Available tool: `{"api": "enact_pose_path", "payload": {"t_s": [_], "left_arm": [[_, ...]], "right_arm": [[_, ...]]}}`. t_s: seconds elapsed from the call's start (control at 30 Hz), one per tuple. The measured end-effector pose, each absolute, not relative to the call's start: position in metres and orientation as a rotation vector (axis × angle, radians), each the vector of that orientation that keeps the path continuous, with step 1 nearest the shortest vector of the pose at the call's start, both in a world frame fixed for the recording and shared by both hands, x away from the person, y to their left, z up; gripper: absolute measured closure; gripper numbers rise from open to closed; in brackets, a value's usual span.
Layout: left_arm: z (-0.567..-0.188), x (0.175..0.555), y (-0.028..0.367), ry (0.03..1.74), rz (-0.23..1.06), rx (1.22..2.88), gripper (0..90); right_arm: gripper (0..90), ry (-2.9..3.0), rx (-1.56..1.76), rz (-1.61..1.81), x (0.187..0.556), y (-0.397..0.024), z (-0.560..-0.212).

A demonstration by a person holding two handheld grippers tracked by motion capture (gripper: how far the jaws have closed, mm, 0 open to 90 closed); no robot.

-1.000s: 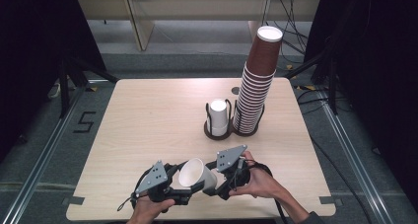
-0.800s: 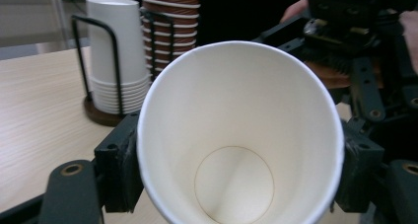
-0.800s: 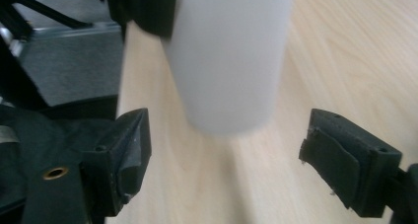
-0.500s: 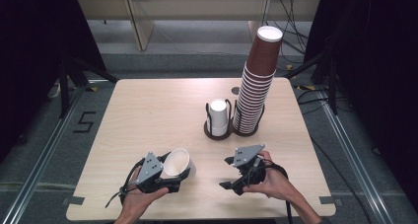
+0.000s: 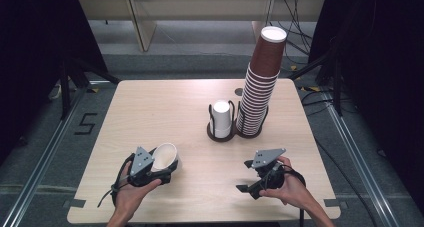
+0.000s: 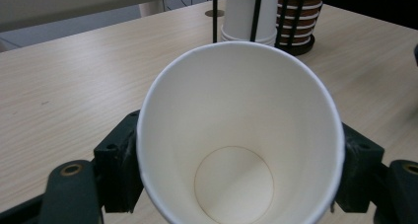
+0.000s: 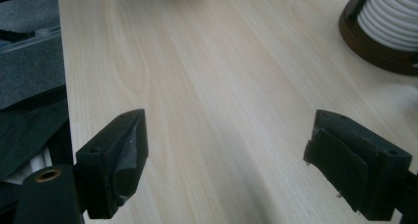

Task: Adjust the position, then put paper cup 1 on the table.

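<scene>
A: From the high view, the left gripper [image 5: 159, 171] grips a white cup [image 5: 165, 156] over the tabletop [image 5: 165, 107]'s near left; the right gripper [image 5: 248, 176] hangs apart.

B: Left gripper view: fingers [image 6: 117, 167] clamp the cup. Right gripper view: fingers [image 7: 116, 162] have just been opening, empty.

A: Cup's separated, I'd judge; next, place it down upright.

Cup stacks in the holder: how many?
2: a short white cup stack in the left ring, a tall brown cup stack in the right ring. Separately, one loose white cup in the left gripper.
</scene>
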State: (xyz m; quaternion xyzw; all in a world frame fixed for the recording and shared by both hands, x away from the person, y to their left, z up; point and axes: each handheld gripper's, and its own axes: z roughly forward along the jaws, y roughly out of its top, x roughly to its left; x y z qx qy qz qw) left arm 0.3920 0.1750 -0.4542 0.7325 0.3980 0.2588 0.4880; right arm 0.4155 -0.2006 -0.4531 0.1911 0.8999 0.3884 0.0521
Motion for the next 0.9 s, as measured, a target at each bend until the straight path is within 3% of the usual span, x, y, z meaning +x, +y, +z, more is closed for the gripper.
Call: {"api": "enact_pose_path", "payload": {"t_s": [0.47,0.9], "left_arm": [[-0.452,0.418,0.185,1.079,0.672,1.756,23.3],[-0.448,0.477,0.187,1.151,0.745,1.782,23.1]], "right_arm": [[16.3,2.729,0.633,1.130,0.409,-0.213,-0.458],[16.5,2.728,0.639,1.120,0.409,-0.219,-0.460]]}}
